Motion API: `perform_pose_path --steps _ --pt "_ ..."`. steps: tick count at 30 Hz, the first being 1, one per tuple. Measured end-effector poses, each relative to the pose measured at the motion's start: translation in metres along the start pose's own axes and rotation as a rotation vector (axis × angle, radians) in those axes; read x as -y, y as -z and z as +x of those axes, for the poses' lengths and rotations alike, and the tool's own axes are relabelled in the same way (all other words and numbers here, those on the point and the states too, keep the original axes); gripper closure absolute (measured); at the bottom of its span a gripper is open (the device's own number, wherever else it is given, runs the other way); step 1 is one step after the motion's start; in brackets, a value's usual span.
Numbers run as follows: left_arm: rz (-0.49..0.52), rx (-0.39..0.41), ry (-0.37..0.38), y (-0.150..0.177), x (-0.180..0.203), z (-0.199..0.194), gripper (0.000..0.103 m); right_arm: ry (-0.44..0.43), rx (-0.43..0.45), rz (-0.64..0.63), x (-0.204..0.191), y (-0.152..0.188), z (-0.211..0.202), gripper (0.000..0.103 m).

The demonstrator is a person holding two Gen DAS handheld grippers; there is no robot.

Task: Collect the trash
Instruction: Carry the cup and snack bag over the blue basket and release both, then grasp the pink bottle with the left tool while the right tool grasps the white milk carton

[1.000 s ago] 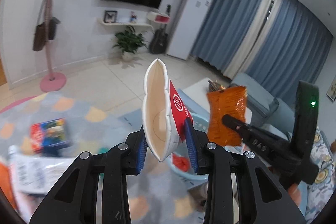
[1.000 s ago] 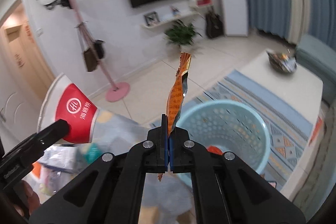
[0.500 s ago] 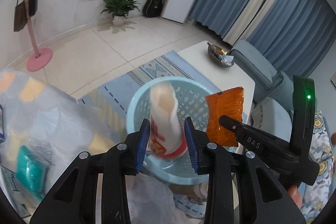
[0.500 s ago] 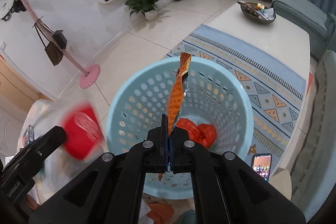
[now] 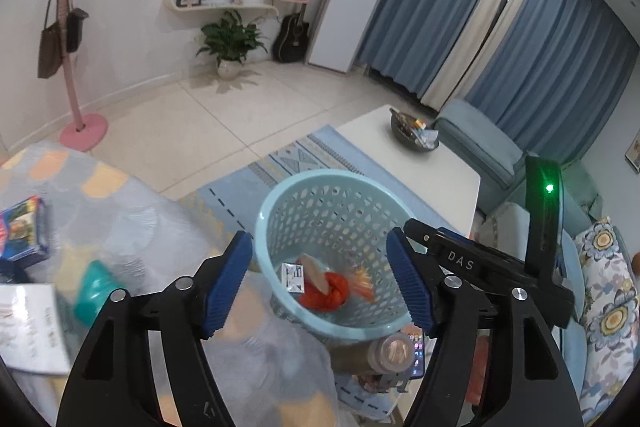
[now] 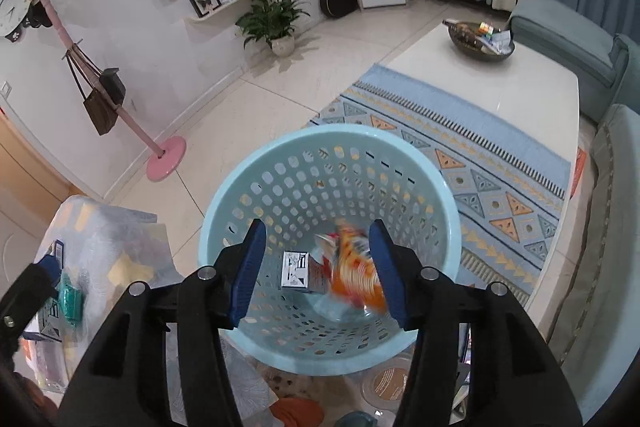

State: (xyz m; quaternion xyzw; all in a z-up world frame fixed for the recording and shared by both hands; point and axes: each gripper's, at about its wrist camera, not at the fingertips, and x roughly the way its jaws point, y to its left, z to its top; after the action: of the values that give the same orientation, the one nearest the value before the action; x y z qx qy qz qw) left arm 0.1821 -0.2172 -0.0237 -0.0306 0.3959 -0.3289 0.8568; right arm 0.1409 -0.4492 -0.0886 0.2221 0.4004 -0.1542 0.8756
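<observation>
A light blue perforated basket (image 5: 280,199) (image 6: 256,167) stands below both grippers. Inside lie an orange-red crumpled piece (image 5: 326,289), a paper cup (image 5: 314,269) with a white printed side (image 6: 295,269), and an orange snack wrapper (image 6: 356,273) (image 5: 362,281), blurred as it drops. My left gripper (image 5: 320,283) is open and empty above the basket. My right gripper (image 6: 316,267) is open and empty above the basket; its body shows in the left wrist view (image 5: 480,267).
A cloth-covered table (image 5: 120,219) at the left holds a teal object (image 5: 94,291), a colourful box (image 5: 24,231) and papers (image 5: 28,327). A white coffee table (image 6: 500,75) with a dark bowl (image 6: 480,41), a patterned rug (image 6: 460,155) and a sofa (image 6: 612,187) lie right.
Both grippers have opened over the basket. The paper cup left my left gripper and the orange wrapper left my right gripper; both are now in the basket.
</observation>
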Motion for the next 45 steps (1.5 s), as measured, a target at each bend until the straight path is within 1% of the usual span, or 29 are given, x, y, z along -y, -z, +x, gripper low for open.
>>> perform_pose_path --steps 6,10,11,14,18,21,23,25,28,29,30,32,34,35,36,37,39,42,45 --pt "-0.018 0.093 -0.017 0.011 -0.009 -0.057 0.03 -0.055 0.044 -0.054 -0.026 0.007 -0.031 0.053" --pt "-0.05 0.17 -0.063 0.02 -0.024 -0.102 0.03 -0.104 0.1 -0.14 -0.064 0.013 -0.062 0.053" --pt "-0.066 0.198 -0.084 0.024 -0.033 -0.119 0.03 -0.118 0.112 -0.16 -0.073 0.015 -0.069 0.053" --pt "-0.121 0.245 -0.139 0.033 -0.056 -0.155 0.03 -0.183 0.14 -0.235 -0.105 0.026 -0.089 0.053" --pt "-0.207 0.285 -0.229 0.05 -0.094 -0.198 0.03 -0.257 0.154 -0.332 -0.148 0.045 -0.108 0.052" --pt "-0.263 0.271 -0.308 0.066 -0.124 -0.221 0.03 -0.318 0.141 -0.39 -0.177 0.063 -0.116 0.051" --pt "-0.306 0.241 -0.333 0.074 -0.148 -0.227 0.03 -0.364 0.119 -0.438 -0.199 0.078 -0.119 0.05" --pt "-0.341 0.211 -0.327 0.079 -0.163 -0.227 0.03 -0.379 0.111 -0.478 -0.216 0.092 -0.119 0.05" --pt "-0.391 0.135 -0.273 0.094 -0.183 -0.216 0.03 -0.393 0.107 -0.543 -0.24 0.107 -0.118 0.049" --pt "-0.398 0.116 -0.272 0.096 -0.188 -0.212 0.032 -0.401 0.114 -0.561 -0.246 0.109 -0.118 0.046" --pt "-0.403 0.097 -0.277 0.098 -0.193 -0.207 0.032 -0.41 0.125 -0.581 -0.252 0.11 -0.118 0.039" --pt "-0.412 0.071 -0.279 0.104 -0.201 -0.199 0.032 -0.417 0.138 -0.629 -0.267 0.106 -0.113 0.034" --pt "-0.417 0.06 -0.281 0.105 -0.205 -0.193 0.034 -0.46 0.101 -0.65 -0.28 0.095 -0.103 0.034" --pt "-0.417 0.05 -0.292 0.107 -0.206 -0.188 0.037 -0.483 0.073 -0.649 -0.284 0.09 -0.097 0.034" --pt "-0.415 0.043 -0.299 0.109 -0.206 -0.185 0.037 -0.499 0.036 -0.642 -0.29 0.083 -0.087 0.034" --pt "-0.414 0.035 -0.303 0.11 -0.206 -0.182 0.037 -0.505 0.014 -0.639 -0.294 0.079 -0.08 0.034" --pt "-0.416 0.011 -0.314 0.111 -0.21 -0.174 0.042 -0.523 -0.062 -0.629 -0.302 0.071 -0.06 0.034" --pt "-0.42 -0.016 -0.319 0.112 -0.215 -0.168 0.045 -0.548 -0.131 -0.63 -0.309 0.072 -0.042 0.034" --pt "-0.426 -0.027 -0.313 0.112 -0.218 -0.167 0.047 -0.571 -0.219 -0.657 -0.31 0.077 -0.028 0.034"
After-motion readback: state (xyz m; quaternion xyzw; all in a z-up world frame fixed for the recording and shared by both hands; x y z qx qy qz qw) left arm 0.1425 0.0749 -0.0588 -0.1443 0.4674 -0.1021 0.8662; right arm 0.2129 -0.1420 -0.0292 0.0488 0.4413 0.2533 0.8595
